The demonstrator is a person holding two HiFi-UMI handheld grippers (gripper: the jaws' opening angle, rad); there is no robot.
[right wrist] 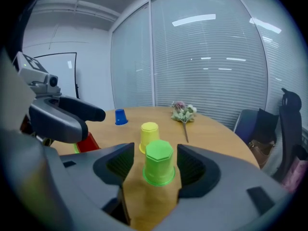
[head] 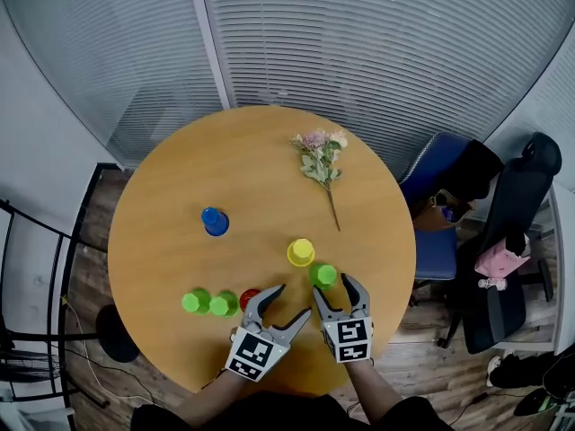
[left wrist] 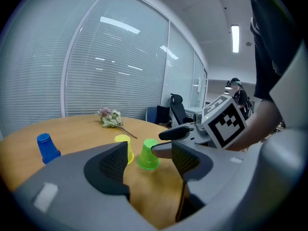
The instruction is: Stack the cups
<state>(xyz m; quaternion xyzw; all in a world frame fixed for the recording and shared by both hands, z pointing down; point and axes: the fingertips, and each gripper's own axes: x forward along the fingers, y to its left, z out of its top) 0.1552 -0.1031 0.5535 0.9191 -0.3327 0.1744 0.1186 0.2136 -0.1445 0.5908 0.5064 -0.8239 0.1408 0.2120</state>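
Head view: the left hand-held gripper [head: 289, 303] sat wide open over the desk [head: 180, 205], just beside a red cup [head: 248, 295]. Left gripper view: nothing was between its jaws. Right gripper view: the right hand-held gripper [right wrist: 153, 163] was open too, with the upside-down green cup [right wrist: 159, 165] standing between its jaws.

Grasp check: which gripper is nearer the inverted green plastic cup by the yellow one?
Right. Right gripper: open jaws flank the inverted green plastic cup; left gripper, open, sits leftward by a red plastic cup.
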